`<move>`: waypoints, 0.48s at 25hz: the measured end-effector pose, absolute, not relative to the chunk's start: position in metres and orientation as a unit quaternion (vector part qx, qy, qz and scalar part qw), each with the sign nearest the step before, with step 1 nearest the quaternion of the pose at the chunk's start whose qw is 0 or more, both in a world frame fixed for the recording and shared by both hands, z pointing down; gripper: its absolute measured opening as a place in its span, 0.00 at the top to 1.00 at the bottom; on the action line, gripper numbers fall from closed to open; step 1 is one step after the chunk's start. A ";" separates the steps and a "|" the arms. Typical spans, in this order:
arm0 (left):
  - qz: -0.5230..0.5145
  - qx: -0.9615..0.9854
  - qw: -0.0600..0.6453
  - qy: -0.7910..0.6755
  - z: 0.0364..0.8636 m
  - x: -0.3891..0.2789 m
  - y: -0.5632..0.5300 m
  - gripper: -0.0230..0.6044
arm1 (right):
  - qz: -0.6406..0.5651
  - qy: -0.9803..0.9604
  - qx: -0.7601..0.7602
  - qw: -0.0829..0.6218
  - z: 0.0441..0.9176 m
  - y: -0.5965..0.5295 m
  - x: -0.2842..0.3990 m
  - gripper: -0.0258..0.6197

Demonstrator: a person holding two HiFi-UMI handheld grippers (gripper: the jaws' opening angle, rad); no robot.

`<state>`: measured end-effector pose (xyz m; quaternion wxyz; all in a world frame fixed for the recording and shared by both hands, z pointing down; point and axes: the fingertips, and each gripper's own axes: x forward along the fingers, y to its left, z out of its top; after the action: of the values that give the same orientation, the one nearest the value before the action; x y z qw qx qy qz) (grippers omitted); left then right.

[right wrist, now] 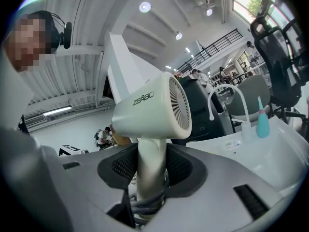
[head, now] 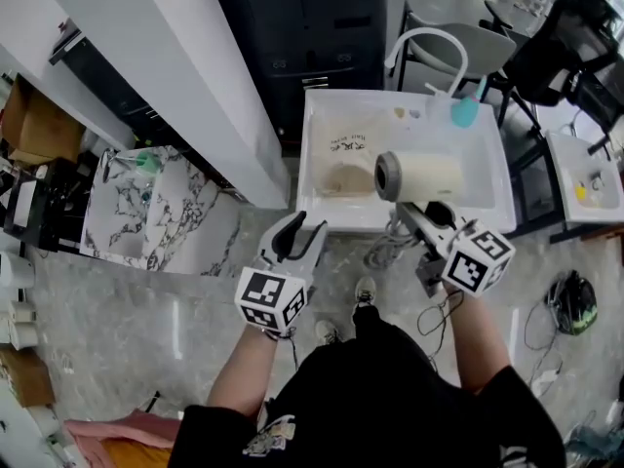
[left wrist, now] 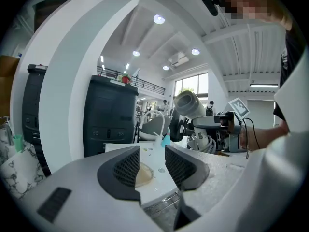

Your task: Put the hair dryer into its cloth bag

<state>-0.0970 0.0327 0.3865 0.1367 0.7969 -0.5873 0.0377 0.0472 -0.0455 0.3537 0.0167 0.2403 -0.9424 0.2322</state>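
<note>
A cream hair dryer [head: 419, 175] with a grey nozzle hangs over the front edge of the white table [head: 487, 198]. My right gripper [head: 432, 216] is shut on its handle. In the right gripper view the handle [right wrist: 151, 153] stands upright between the pads, with the grey cord bunched below it. The cream cloth bag [head: 343, 169] with dark print lies flat on the table, left of the dryer. My left gripper [head: 295, 238] is open and empty, just short of the table's front edge. In the left gripper view the bag [left wrist: 143, 175] shows beyond the jaws, and the dryer [left wrist: 189, 105] is at the right.
A teal bottle [head: 465, 112] stands at the table's back right. A white chair [head: 444, 47] and a black cabinet [head: 307, 27] are behind the table. A white pillar [head: 195, 76] and a marble counter [head: 156, 213] are at the left. A small side table [head: 570, 188] stands at the right.
</note>
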 end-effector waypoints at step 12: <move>0.067 0.783 0.150 -0.599 0.416 -0.107 -0.063 0.71 | 0.252 -0.943 0.215 0.022 0.372 -0.148 0.028 0.72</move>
<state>-0.1068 -0.0625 0.4157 0.1504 0.7833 -0.5995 0.0672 0.0283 -0.1484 0.3719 0.0223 0.2148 -0.9434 0.2517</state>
